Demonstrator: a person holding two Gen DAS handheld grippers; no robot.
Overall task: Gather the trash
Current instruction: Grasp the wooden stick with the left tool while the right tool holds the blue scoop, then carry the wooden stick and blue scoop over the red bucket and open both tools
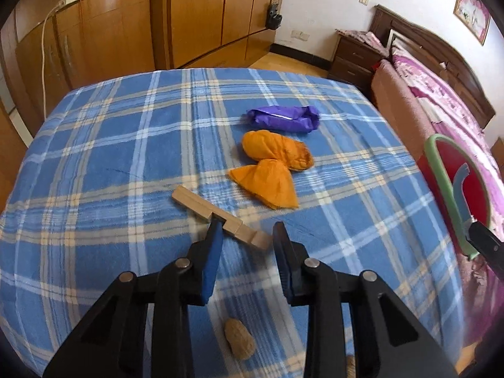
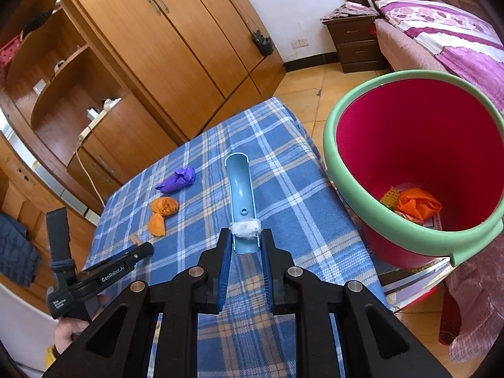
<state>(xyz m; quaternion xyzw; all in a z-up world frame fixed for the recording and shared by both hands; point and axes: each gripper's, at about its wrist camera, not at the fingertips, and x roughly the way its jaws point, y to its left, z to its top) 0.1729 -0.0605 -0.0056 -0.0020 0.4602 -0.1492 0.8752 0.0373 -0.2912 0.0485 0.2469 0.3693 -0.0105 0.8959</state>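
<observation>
Right claw (image 2: 247, 233) clenches a blue handle (image 2: 240, 189); left claw (image 1: 247, 224) straddles a wooden stick (image 1: 189, 200) on the plaid blanket (image 1: 110, 157), grip unclear.

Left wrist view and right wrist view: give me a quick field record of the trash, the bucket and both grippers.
surface: blue plaid blanket
left gripper: jaws either side of wooden stick; whether the pads press on it is unclear
right gripper: shut on blue handle, at its white-wrapped part
trash on blanket: wooden stick, orange paper wad, purple wad, brown nutshell-like lump
bucket: red, green rim, beside the blanket's right edge
in bucket: orange wad and other scraps
</observation>
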